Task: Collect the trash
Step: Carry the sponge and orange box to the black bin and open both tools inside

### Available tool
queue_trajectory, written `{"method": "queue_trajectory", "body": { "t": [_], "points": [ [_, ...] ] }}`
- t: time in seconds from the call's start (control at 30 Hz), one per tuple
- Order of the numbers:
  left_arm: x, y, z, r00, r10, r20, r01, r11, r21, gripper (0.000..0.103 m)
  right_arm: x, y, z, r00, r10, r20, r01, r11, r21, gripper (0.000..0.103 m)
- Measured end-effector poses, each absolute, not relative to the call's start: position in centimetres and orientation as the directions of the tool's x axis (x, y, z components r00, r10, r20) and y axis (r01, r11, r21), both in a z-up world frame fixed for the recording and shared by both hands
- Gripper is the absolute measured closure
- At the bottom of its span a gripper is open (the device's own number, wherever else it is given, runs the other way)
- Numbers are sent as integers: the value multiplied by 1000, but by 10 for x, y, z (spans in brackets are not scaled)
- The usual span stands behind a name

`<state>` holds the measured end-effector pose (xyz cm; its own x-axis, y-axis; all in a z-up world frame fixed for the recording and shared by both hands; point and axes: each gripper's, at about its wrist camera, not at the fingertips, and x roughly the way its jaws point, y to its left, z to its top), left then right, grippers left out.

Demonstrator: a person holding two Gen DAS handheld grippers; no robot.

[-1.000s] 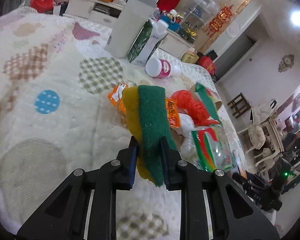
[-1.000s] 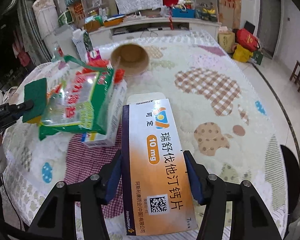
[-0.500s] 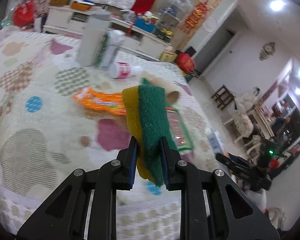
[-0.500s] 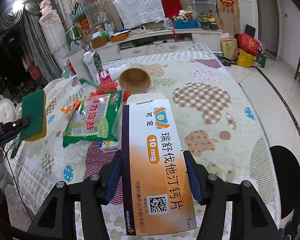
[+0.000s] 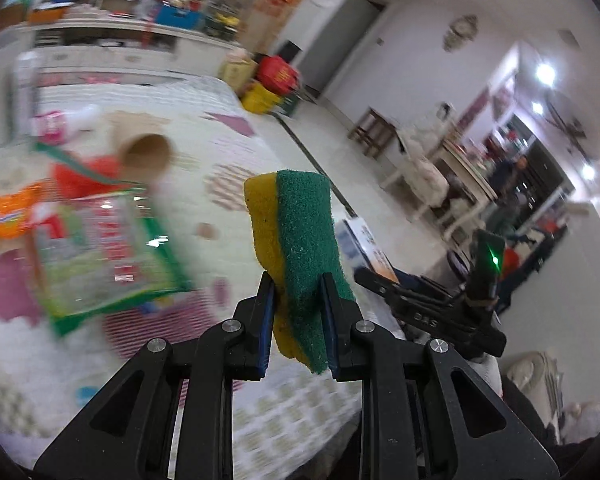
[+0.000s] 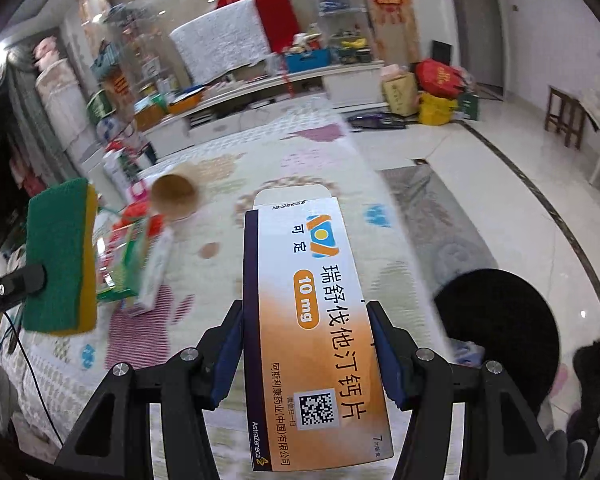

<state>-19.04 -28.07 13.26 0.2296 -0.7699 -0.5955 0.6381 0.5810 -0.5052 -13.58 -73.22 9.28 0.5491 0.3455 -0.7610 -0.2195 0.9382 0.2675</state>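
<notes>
My left gripper (image 5: pixel 298 292) is shut on a yellow and green scouring sponge (image 5: pixel 296 236), held upright above the quilt-covered table (image 5: pixel 228 152). The sponge also shows in the right wrist view (image 6: pixel 60 256) at the left. My right gripper (image 6: pixel 306 320) is shut on a white and orange medicine box (image 6: pixel 316 320), held above the table's right edge; the box shows in the left wrist view (image 5: pixel 364 248). On the table lie a green snack bag (image 5: pixel 100 256), an orange wrapper (image 5: pixel 8 212) and a brown paper cup (image 5: pixel 146 156) on its side.
A round black bin (image 6: pixel 500 332) stands on the floor to the right of the table. A pink and white bottle (image 5: pixel 60 122) and a carton (image 6: pixel 116 168) stand at the table's far side. A wooden stool (image 6: pixel 564 116) and bags (image 6: pixel 436 88) are on the floor beyond.
Both grippers have risen and swung to the right, away from the trash pile and toward the table's right edge. Each still holds its item. The black bin has come further into the right wrist view.
</notes>
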Motion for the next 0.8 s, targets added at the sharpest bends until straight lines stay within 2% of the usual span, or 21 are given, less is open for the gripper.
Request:
{"method": "queue_trajectory", "body": {
  "t": [0.43, 0.8],
  "points": [
    [-208, -446, 97, 70, -752, -656, 724, 491, -485, 84, -118, -845, 62, 561, 214, -800, -7, 967, 254, 46],
    [-207, -523, 61, 40, -705, -708, 728, 506, -463, 83, -104, -898, 28, 527, 210, -823, 112, 944, 312, 45]
  ]
}}
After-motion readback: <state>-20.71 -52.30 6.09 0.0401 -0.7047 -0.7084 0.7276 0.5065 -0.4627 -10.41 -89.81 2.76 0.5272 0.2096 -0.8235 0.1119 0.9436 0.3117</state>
